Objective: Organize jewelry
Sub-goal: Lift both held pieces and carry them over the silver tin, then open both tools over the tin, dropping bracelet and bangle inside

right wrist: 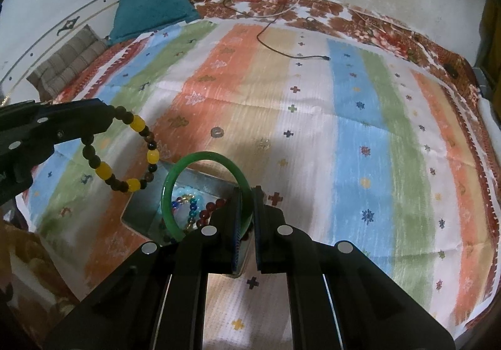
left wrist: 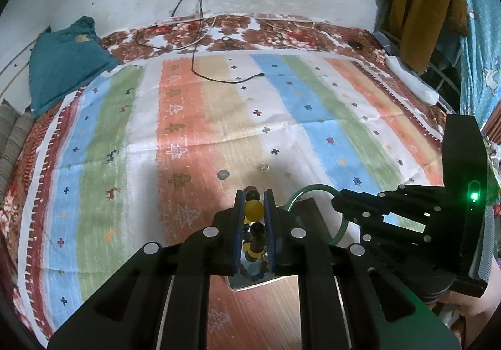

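Two bracelets gripped above the jewelry tray, one in each of my grippers.

My left gripper (left wrist: 254,209) is clenched on the beaded bracelet (right wrist: 125,155), whose dark and yellow beads hang in a loop just left of the tray (right wrist: 188,176). My right gripper (right wrist: 246,218) pinches the green bangle (right wrist: 175,174) upright over the tray's near edge. Inside the tray I see a clear-and-blue bead bracelet (right wrist: 188,201) and a dark red bead bracelet (right wrist: 211,209). Two small rings (right wrist: 216,132) lie on the striped cloth (right wrist: 344,130) beyond the tray; the second one (right wrist: 263,143) is blurred.
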